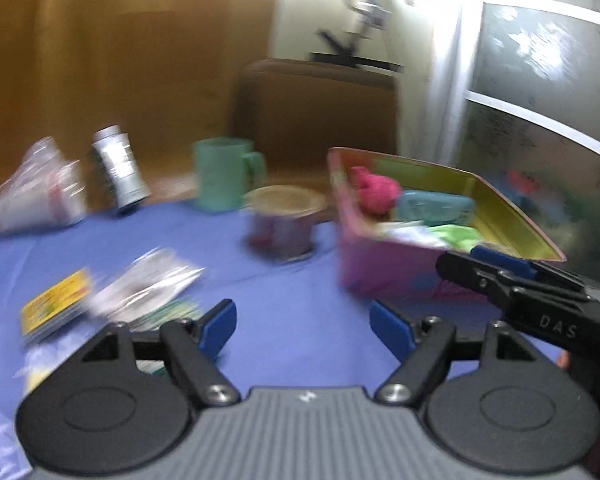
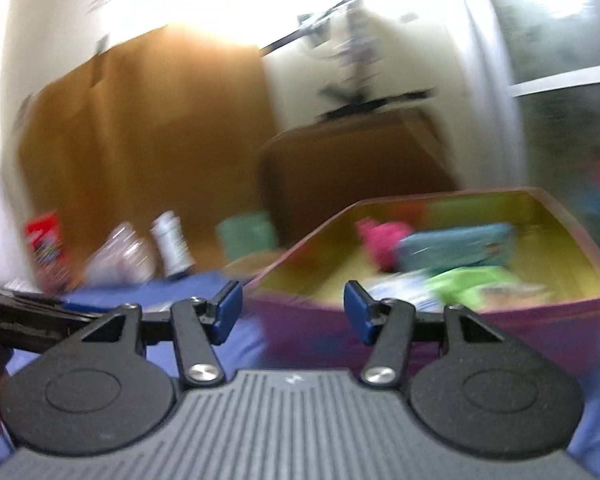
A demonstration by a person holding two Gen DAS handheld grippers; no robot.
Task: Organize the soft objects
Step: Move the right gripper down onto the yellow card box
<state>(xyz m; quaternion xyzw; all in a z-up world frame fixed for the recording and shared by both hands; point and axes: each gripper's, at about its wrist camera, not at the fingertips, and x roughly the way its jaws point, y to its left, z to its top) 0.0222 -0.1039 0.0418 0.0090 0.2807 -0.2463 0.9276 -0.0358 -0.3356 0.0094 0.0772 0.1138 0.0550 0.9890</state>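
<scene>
Your desk (image 1: 284,320) still carries loose packets. The pink box (image 1: 380,264) up right already holds soft things. That silvery packet (image 1: 148,284) lies just left of your left gripper (image 1: 302,326), long axis running up-right; the right gripper (image 2: 293,312) faces the box. Both sets of fingers (image 1: 220,326) are spread, holding nothing.

Desk (image 1: 292,320) under blue cloth. Carrying pink box (image 1: 388,264), green mug (image 1: 220,174), jar (image 1: 284,220), bottle (image 1: 120,168), packets (image 1: 148,284).
</scene>
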